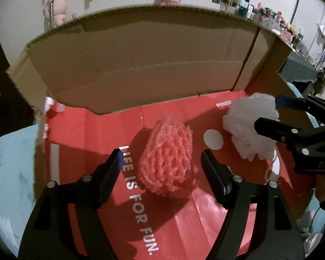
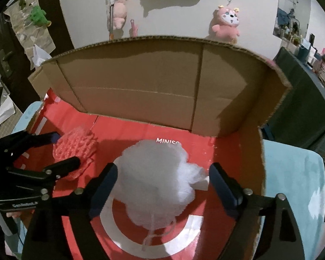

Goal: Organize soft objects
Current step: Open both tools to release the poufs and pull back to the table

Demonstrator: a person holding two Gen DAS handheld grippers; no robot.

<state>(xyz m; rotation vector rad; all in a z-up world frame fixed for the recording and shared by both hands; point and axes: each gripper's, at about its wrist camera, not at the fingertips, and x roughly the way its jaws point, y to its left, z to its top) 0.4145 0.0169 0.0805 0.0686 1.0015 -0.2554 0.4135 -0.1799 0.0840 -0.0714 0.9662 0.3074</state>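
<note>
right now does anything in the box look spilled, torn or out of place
Nothing stands out. The pink foam net lies whole on the red box floor between the open left gripper fingers. The white mesh puff sits beside it, apart, inside the open right gripper. Its string trails loose toward the camera, untangled.

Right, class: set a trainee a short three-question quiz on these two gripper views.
1. True or false: the pink foam net sleeve lies between the left gripper fingers.
2. Which gripper brackets the white mesh bath pouf?
3. The red printed liner covers the floor of what?

Key: 1 true, untouched by the pads. 2 The right gripper, jaws open. 3 The brown cardboard box.
</note>
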